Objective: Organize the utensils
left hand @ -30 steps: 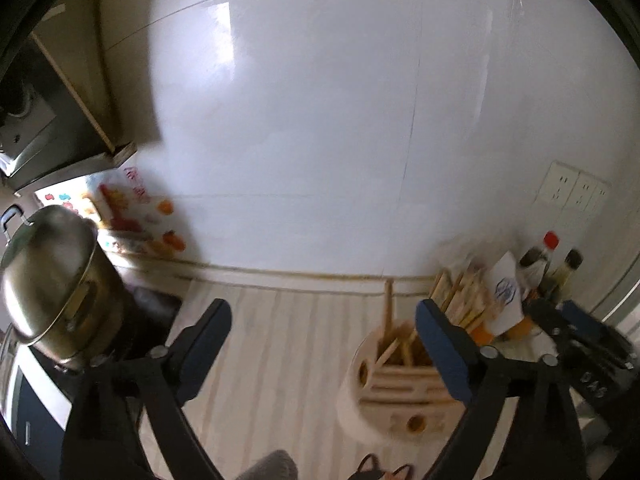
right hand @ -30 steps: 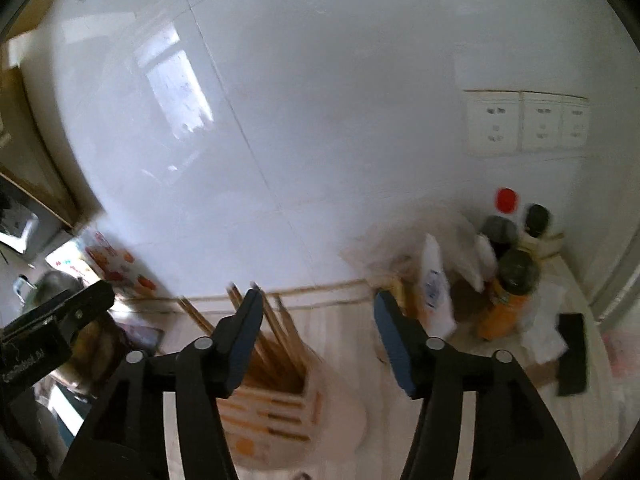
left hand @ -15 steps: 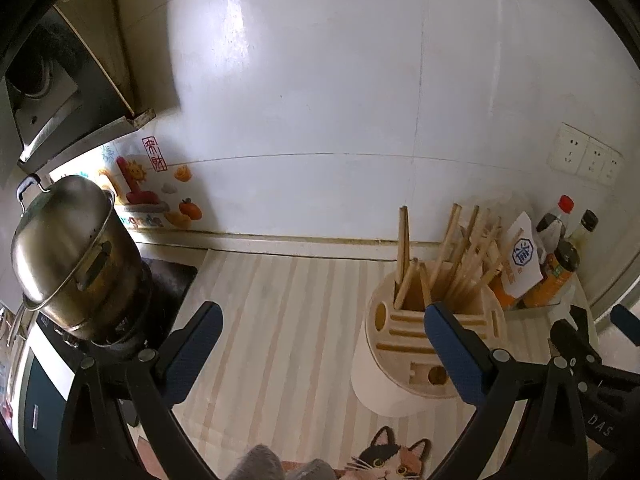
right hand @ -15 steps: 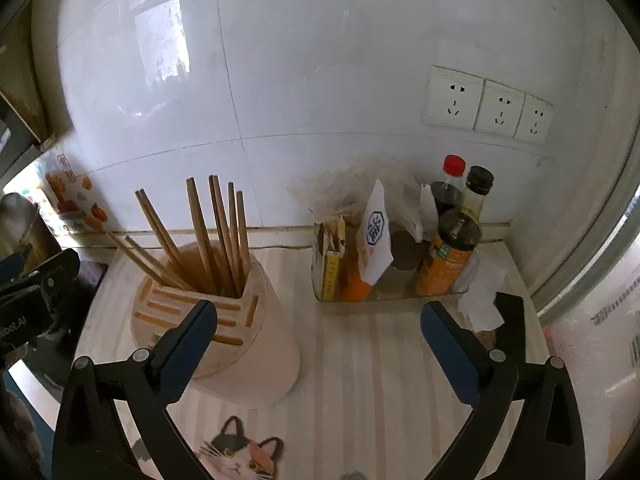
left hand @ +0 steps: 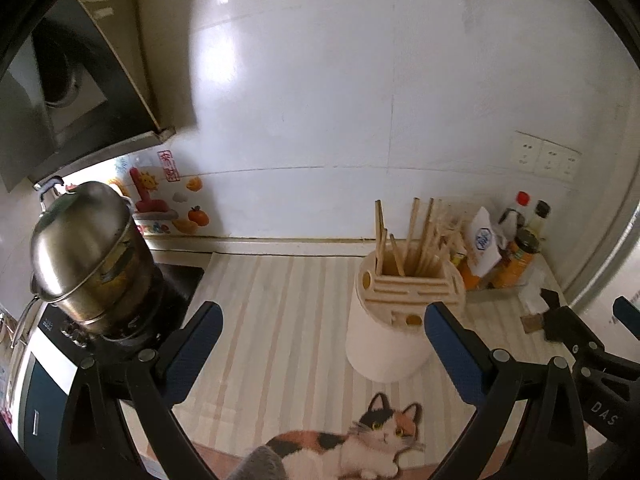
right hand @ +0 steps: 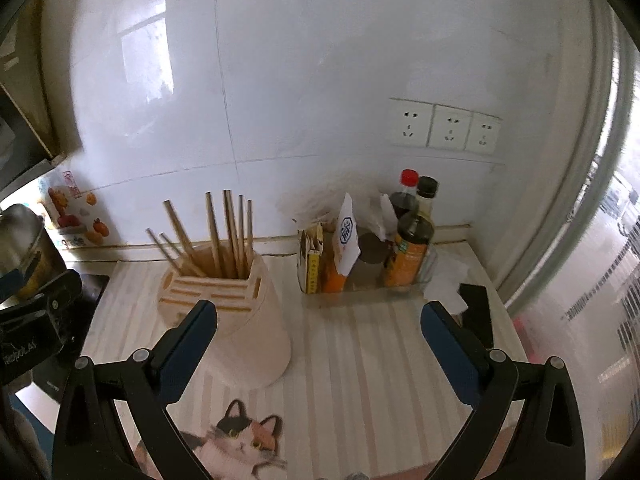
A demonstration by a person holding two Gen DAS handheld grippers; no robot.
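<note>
Right hand-held gripper (right hand: 318,322) spread wide, nothing between its blue fingers (right hand: 196,334), left hand-held gripper (left hand: 320,324) spread and empty too, chopsticks (right hand: 224,236) upright in cream holder (right hand: 240,320) on striped tabletop (right hand: 360,360), beside condiment bottles (right hand: 410,252)

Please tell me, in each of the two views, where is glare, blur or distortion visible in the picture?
Left wrist view: soft glare patch on the glossy white wall tiles; the fisheye lens bends the wall edges; the round beige utensil holder is sharp. Right wrist view: a window is reflected on the tiles; the bright window frame at the right edge is washed out and smeared; the wooden chopsticks look slightly soft.
</note>
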